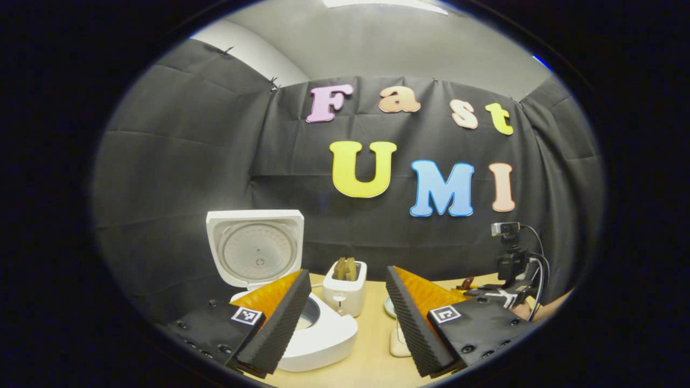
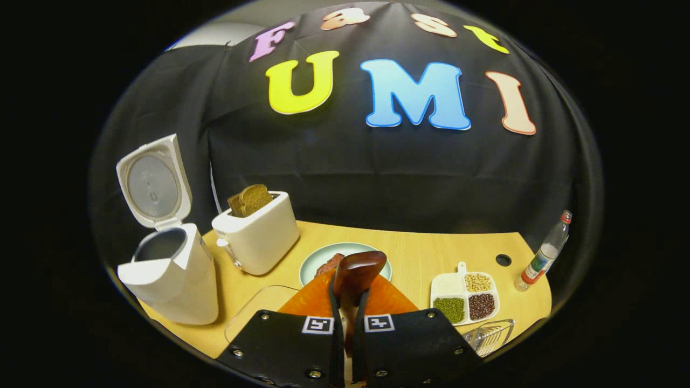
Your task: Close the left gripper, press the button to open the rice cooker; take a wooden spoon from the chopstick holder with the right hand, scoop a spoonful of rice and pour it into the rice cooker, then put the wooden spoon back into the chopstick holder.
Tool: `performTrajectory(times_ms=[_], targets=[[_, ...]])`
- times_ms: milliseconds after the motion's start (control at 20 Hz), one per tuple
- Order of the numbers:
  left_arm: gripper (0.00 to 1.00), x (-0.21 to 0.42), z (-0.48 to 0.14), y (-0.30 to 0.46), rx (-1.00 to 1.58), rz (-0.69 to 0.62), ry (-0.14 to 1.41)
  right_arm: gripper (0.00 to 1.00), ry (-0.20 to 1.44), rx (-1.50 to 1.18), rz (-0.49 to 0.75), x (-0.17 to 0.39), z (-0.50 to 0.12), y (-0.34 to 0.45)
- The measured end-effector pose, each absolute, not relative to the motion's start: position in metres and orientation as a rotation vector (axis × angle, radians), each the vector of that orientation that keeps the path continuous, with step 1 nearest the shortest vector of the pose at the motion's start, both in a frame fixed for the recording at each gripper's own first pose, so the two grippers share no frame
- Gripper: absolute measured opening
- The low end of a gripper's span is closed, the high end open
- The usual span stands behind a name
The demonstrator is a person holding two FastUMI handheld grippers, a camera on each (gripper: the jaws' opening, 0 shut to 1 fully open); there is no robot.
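Right gripper view, nearest first: your right gripper [image 2: 347,302] is clamped on the wooden spoon [image 2: 356,275] — both fingers pinch the handle, and the bowl sticks up and forward at twelve o'clock. The spoon looks stiff, light and smooth-finished, so I judge it could swivel in the pinch if you hold too close to the bowl; stay on the handle, low, and keep the bowl level once it is loaded. I cannot tell whether the bowl carries any rice.

Just past the spoon sits a pale green plate [image 2: 372,253] on the table [image 2: 420,242]. At about two o'clock lies the divided dish [image 2: 464,298] with grains in three compartments — loose, pourable stuff that I expect will spill on any tilt. At the four o'clock edge, a wire basket [image 2: 488,335].

At ten o'clock stands the toaster [image 2: 259,231] with bread in its slots. At nine o'clock stands the rice cooker [image 2: 170,269], lid up, pot mouth exposed — the button step looks done. Far right at three o'clock, a small bottle [image 2: 543,253].

Left gripper view: your left gripper [image 1: 347,318] hangs with fingers spread apart, holding nothing. The rice cooker [image 1: 318,334] sits at its seven o'clock, close in; the lid is hinged and light-looking — leave it alone. Farther off at three o'clock, the other gripper rig [image 1: 512,269].
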State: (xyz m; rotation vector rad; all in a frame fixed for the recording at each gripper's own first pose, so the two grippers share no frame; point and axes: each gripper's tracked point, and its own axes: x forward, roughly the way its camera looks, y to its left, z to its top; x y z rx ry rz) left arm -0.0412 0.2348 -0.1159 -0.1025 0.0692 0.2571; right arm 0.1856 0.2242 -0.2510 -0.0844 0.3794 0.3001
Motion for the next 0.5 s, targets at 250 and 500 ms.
performTrajectory(times_ms=[250,500], targets=[[0.97,-0.057,-0.126,0.249,-0.068,0.285,0.1,0.07,0.422,-0.022,0.364,0.167,-0.279,0.264],[0.99,-0.066,-0.13,0.254,-0.081,0.295,0.111,0.06,0.52,0.322,0.363,0.163,-0.284,0.27]])
